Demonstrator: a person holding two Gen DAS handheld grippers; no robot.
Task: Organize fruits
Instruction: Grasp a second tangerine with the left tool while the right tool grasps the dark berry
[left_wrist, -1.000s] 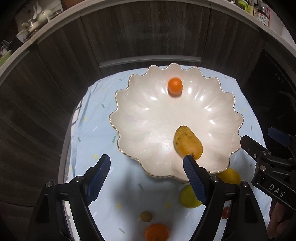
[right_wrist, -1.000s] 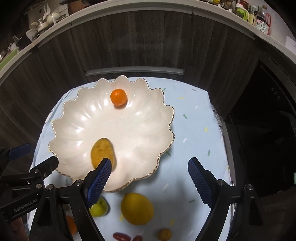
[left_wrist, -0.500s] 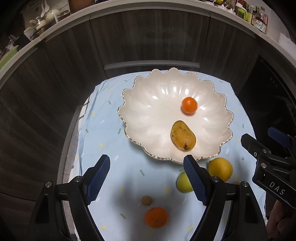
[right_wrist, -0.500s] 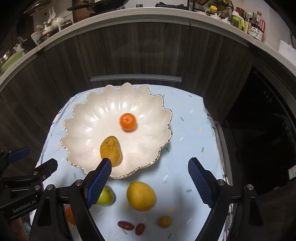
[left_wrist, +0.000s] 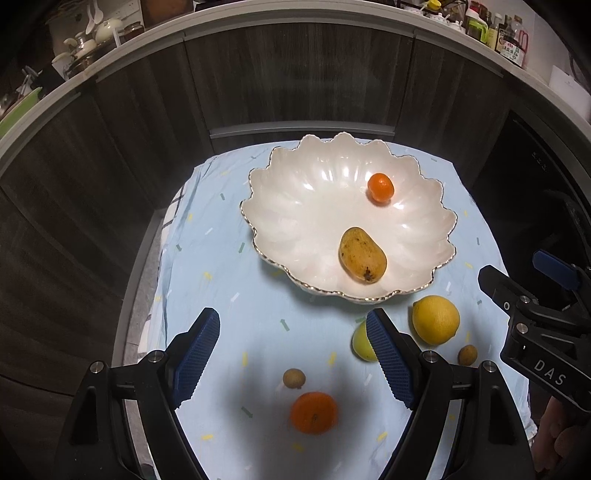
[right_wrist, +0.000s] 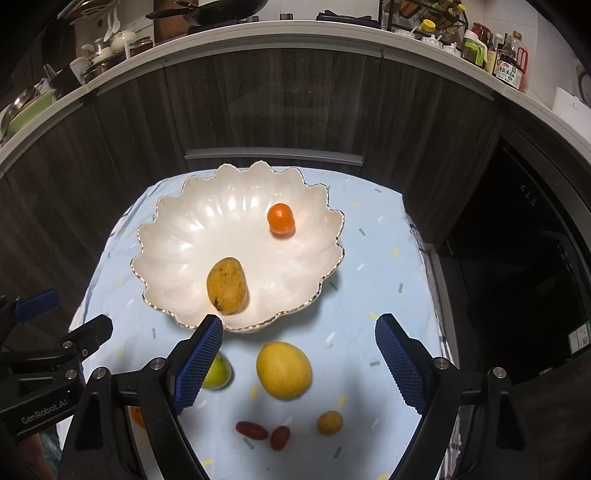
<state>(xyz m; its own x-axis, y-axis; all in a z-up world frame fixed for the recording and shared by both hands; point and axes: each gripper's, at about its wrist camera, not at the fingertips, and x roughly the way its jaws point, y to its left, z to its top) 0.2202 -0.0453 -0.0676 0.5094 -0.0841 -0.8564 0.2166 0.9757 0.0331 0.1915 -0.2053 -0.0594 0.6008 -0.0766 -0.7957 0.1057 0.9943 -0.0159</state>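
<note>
Bowl (left_wrist: 295, 206): holds mango (left_wrist: 362, 254) and mandarin (left_wrist: 381, 188).
Cloth (left_wrist: 221, 280): lemon (right_wrist: 283, 370); two dates (right_wrist: 262, 434); green fruit (right_wrist: 218, 373), half hidden by a finger; orange (left_wrist: 314, 412).
Left gripper (left_wrist: 291, 354), right gripper (right_wrist: 299, 365): jaws apart, empty.

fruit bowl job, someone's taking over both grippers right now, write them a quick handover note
Left hand-held gripper: open, empty, above the cloth in front of the bowl.
Right hand-held gripper: open, empty, over the loose fruit.
Done: mango and small orange lie in the white bowl.
Left on the blue cloth: lemon, green fruit, big orange, two small brown fruits, two red fruits.
Nothing is gripped yet; the lemon sits nearest the right gripper.
</note>
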